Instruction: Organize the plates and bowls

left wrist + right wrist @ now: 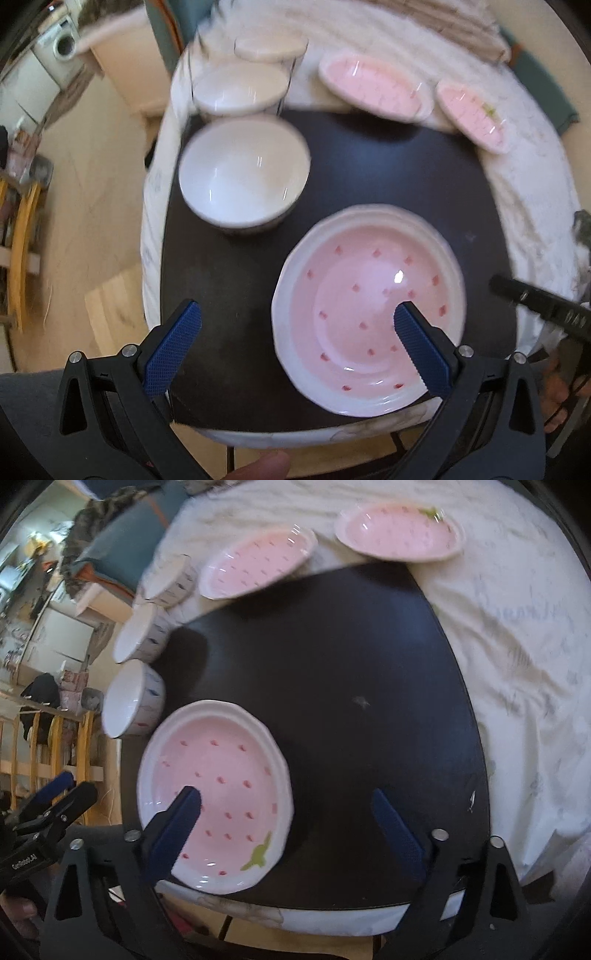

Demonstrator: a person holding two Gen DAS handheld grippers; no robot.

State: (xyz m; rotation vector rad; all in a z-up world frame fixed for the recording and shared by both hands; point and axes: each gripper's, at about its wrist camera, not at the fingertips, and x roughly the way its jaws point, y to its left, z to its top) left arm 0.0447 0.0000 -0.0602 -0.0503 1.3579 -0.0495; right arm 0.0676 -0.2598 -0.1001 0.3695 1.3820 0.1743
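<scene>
Left wrist: left hand-held gripper (297, 323) spread, empty, over pink plate (367, 312) on dark counter (236, 295), white bowl (243, 177) just behind; right wrist: right hand-held gripper (286, 805) spread, empty, left finger over same plate (214, 794).

Blurred crockery, covered rims, cut-off gripper bodies

In the left wrist view, motion blur smears the three white bowls (243, 177) beyond the near plate (369, 314), so their side patterns cannot be read, and the two far plates (373, 86) are equally soft. The left gripper (297, 330) has one pad over the near plate's rim, and its body runs off the bottom edge. In the right wrist view, the right gripper (286, 825) has one pad hiding part of the near plate (214, 794); the desk (332, 686) front edge is partly covered by its frame. The room behind is too small and blurred to identify.
</scene>
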